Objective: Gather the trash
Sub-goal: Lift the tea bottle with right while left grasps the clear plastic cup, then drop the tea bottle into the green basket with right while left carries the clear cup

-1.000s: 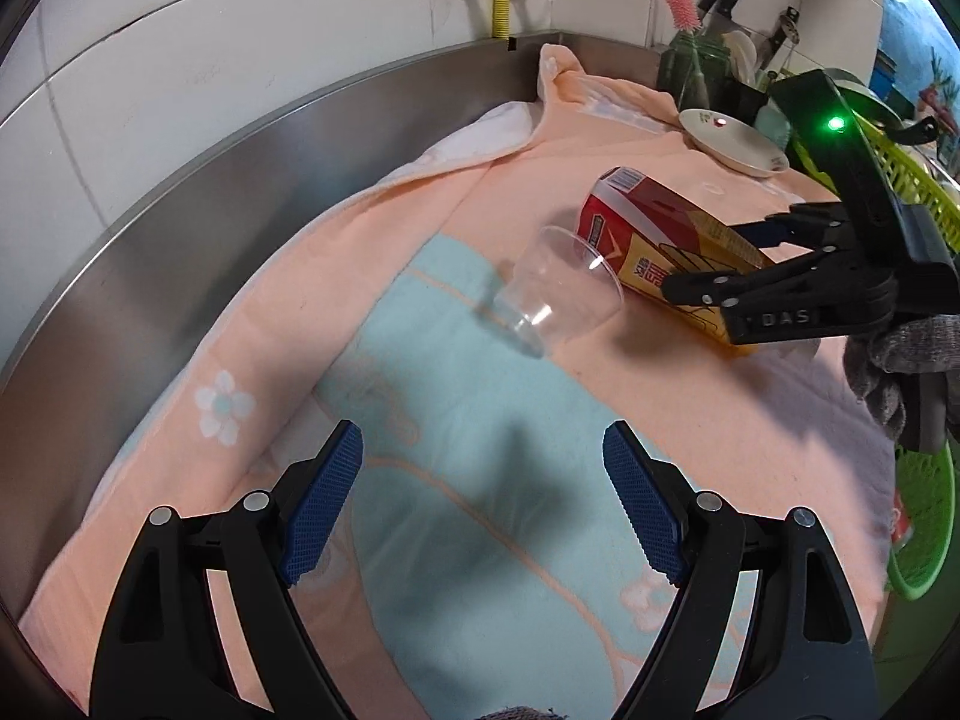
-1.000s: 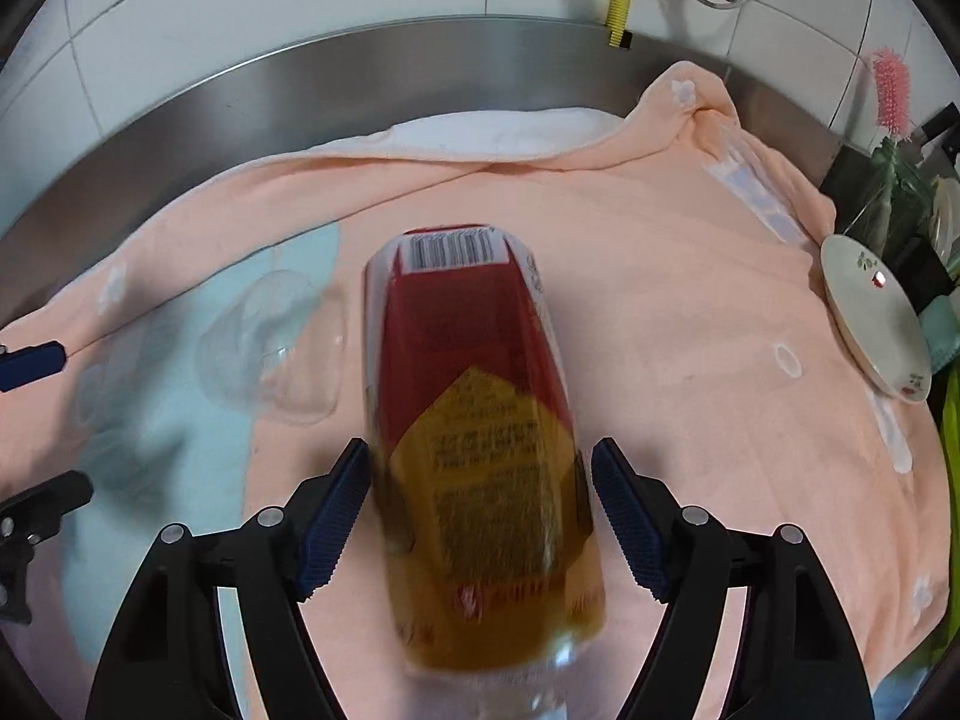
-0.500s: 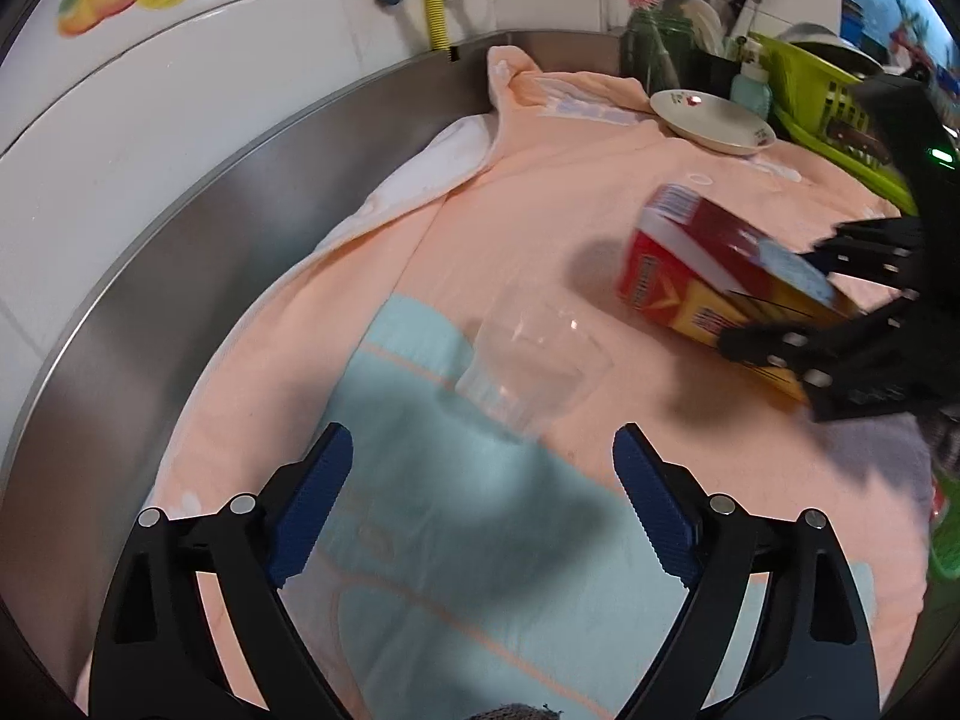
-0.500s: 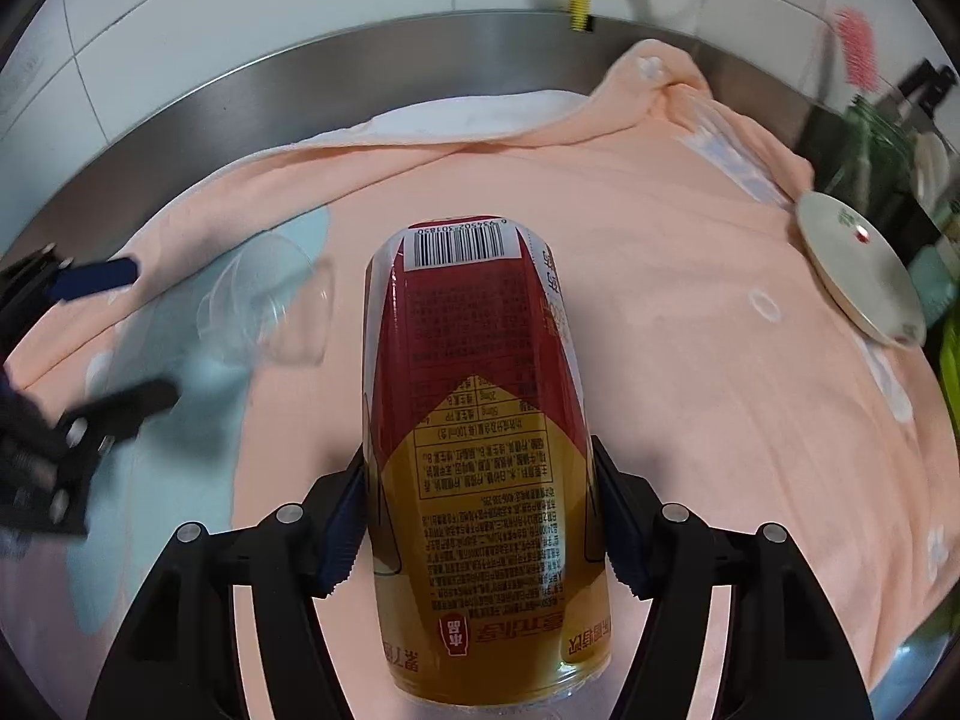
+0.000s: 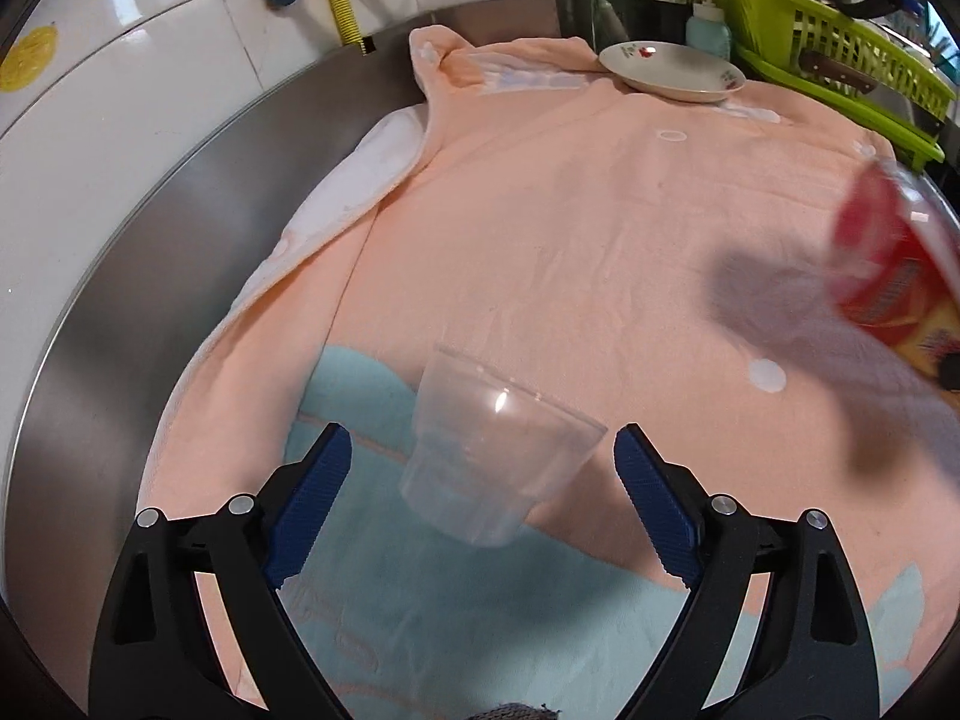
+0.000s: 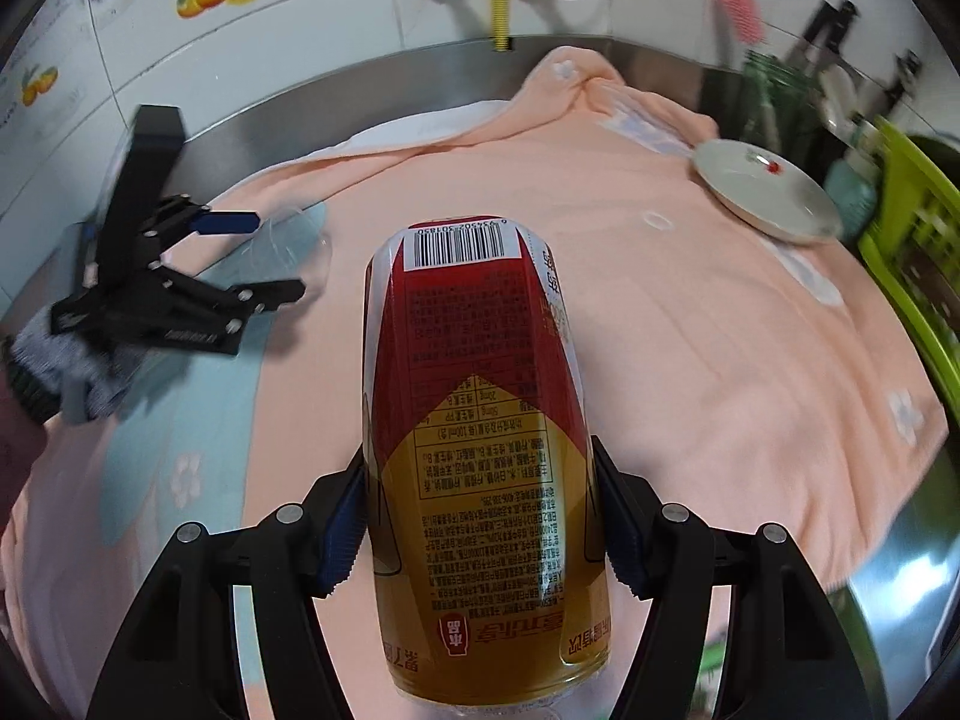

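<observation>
A clear plastic cup (image 5: 492, 462) lies on its side on the peach and teal towel (image 5: 600, 228). My left gripper (image 5: 483, 480) stands open around it, one blue pad on each side, neither touching. In the right wrist view a drink bottle (image 6: 474, 390) with a red and gold label is held off the towel, and my right gripper (image 6: 477, 516) is shut on its lower half. The left wrist view shows that bottle (image 5: 888, 276) blurred at the right edge. The left gripper (image 6: 276, 255) and the cup (image 6: 294, 240) also appear at the left of the right wrist view.
A white plate (image 5: 672, 69) rests on the towel's far corner. A green dish rack (image 5: 840, 54) stands behind it to the right, beside jars and a pink brush. The steel counter rim (image 5: 150, 276) and tiled wall with taps run along the left and back.
My left gripper has come up to the cup, which now lies between its jaws. The right gripper has shut on the bottle and carried it off the towel to the right.
</observation>
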The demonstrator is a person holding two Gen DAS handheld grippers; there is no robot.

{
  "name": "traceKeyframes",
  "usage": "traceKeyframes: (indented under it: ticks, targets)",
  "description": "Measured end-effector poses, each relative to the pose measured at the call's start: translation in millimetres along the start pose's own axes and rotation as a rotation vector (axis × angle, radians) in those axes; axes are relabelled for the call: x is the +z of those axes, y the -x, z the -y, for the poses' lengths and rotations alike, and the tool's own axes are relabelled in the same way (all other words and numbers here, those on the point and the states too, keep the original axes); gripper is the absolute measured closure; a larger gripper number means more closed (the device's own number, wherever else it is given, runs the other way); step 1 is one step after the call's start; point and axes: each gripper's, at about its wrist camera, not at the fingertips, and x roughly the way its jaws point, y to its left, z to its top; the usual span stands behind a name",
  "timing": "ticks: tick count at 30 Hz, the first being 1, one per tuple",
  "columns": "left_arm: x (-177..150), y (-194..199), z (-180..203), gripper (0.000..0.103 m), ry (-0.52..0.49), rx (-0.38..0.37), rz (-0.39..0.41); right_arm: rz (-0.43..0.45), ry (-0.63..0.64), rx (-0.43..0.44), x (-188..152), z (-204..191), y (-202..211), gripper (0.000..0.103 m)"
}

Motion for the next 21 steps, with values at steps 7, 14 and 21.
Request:
traceKeyframes:
  ticks: [7,14,21]
  targets:
    - [3,-11,3,0.039,-0.004,-0.037,-0.016,0.018,-0.068,-0.034,-46,23,42,0.039]
    - [-2,1,4,0.040,0.027,-0.057,0.018,0.022,-0.162,-0.089,-99,48,77,0.039]
    - [-21,35,14,0.040,0.083,-0.063,0.033,-0.015,-0.268,-0.204,-153,84,96,0.039]
